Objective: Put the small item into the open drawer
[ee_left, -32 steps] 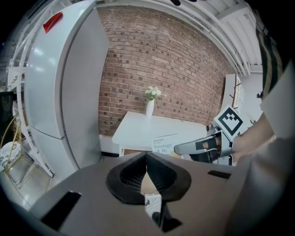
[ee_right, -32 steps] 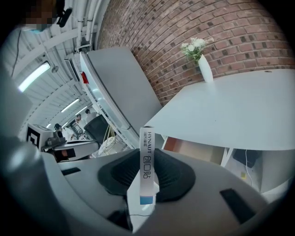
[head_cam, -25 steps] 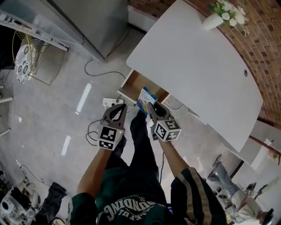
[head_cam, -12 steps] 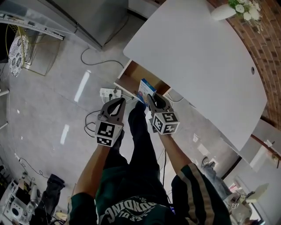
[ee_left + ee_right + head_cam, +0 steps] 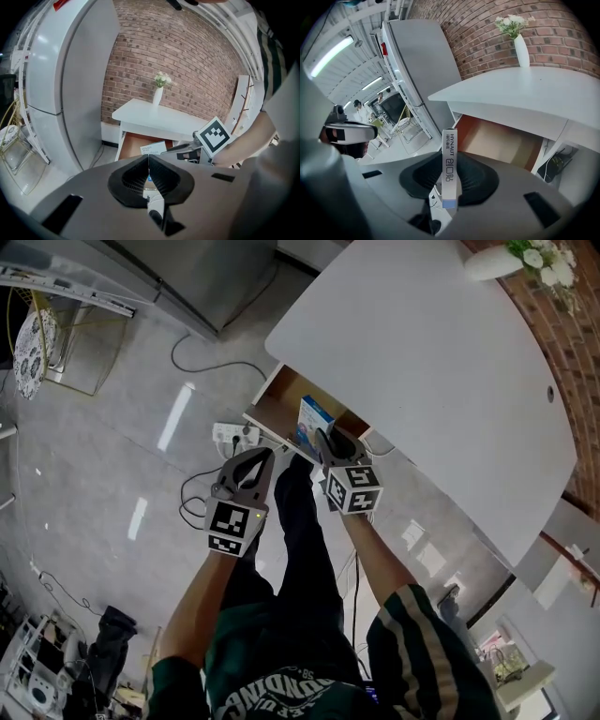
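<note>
Seen from the head camera, looking steeply down at a pale glossy floor. At far left stands a wire-framed stand point(image 5: 42, 348) with a round patterned top. Beside it, along the top edge, is a tall grey fridge point(image 5: 211, 282). A dark cable point(image 5: 202, 367) loops across the floor in front of the fridge, and a white power strip point(image 5: 234, 435) lies near the drawer's front left corner.

At centre left, the left gripper point(image 5: 267, 455) points toward the drawer, near the power strip. Its own view shows the black jaws pressed together at the tips with nothing between them. It sits to the left of the box and apart from it.

At centre is the open drawer point(image 5: 281, 401), its wooden bottom bare; its back part is covered by the tabletop. The right gripper point(image 5: 324, 439) clamps a small white and blue box point(image 5: 314, 421) standing on edge, its jaws part way closed on the box's flat sides. In the head view the box is over the drawer's right front part, but no view shows whether it is inside or above.

To the right spreads the white table point(image 5: 422, 362), with a white vase of flowers point(image 5: 525, 254) near its far corner and a brick wall point(image 5: 581, 343) behind.
</note>
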Demonstrator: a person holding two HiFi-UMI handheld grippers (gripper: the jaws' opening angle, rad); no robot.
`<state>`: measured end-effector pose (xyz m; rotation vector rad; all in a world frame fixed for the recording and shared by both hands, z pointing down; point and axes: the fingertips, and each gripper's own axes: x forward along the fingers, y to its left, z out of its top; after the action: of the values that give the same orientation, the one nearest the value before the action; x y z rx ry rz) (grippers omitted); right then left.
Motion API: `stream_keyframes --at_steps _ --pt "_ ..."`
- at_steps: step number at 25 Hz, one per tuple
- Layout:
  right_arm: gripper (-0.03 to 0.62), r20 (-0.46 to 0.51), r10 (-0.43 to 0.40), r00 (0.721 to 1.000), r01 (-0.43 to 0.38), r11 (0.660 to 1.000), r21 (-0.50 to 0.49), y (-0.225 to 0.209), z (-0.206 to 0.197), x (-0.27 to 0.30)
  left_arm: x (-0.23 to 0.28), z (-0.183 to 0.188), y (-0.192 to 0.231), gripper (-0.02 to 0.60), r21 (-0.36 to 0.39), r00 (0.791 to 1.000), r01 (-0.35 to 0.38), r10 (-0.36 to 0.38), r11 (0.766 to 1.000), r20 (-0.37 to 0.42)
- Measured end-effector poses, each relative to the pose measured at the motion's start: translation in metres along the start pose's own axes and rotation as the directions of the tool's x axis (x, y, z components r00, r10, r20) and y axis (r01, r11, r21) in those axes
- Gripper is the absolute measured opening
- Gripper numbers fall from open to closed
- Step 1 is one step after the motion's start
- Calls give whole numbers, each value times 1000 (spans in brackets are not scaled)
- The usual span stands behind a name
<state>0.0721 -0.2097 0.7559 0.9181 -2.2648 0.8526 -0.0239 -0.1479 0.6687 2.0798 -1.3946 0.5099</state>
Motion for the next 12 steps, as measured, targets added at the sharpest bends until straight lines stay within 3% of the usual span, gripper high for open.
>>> stream_keyframes --at_steps 12 --pt "112 -30 -49 998 49 999 7 -32 -8 55 8 -17 12 15 -48 1000 -24 24 999 -10"
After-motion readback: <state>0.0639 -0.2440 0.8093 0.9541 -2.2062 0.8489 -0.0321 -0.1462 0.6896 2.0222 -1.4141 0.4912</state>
